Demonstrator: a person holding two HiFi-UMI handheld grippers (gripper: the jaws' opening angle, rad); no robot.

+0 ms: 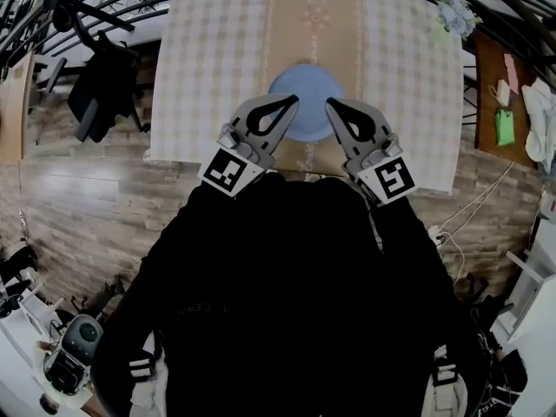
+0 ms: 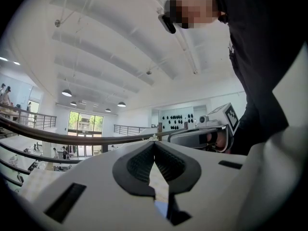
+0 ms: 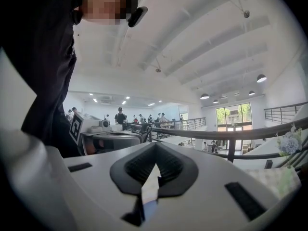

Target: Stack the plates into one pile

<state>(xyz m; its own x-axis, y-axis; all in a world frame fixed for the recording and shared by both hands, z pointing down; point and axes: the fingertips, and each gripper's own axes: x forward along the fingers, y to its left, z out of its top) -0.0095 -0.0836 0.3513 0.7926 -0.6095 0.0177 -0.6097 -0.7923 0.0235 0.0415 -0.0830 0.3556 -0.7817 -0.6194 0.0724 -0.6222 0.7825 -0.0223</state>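
A blue plate [image 1: 306, 83], perhaps a pile, lies at the near middle of the table with the checked cloth [image 1: 217, 50]. I cannot tell how many plates it holds. My left gripper [image 1: 294, 100] points at its left rim and my right gripper [image 1: 331, 102] at its right rim, both just over the near edge. Both are shut with nothing between the jaws. In the left gripper view the gripper [image 2: 154, 142] tilts up toward the ceiling, with a sliver of blue [image 2: 161, 209] below its closed jaws. The right gripper [image 3: 155, 144] looks the same way.
A bunch of pale flowers [image 1: 453, 12] stands at the table's far right corner. A chair with dark clothing [image 1: 102, 87] is left of the table, and a brown side table with a green object [image 1: 505, 127] is at the right. Wooden floor surrounds the table.
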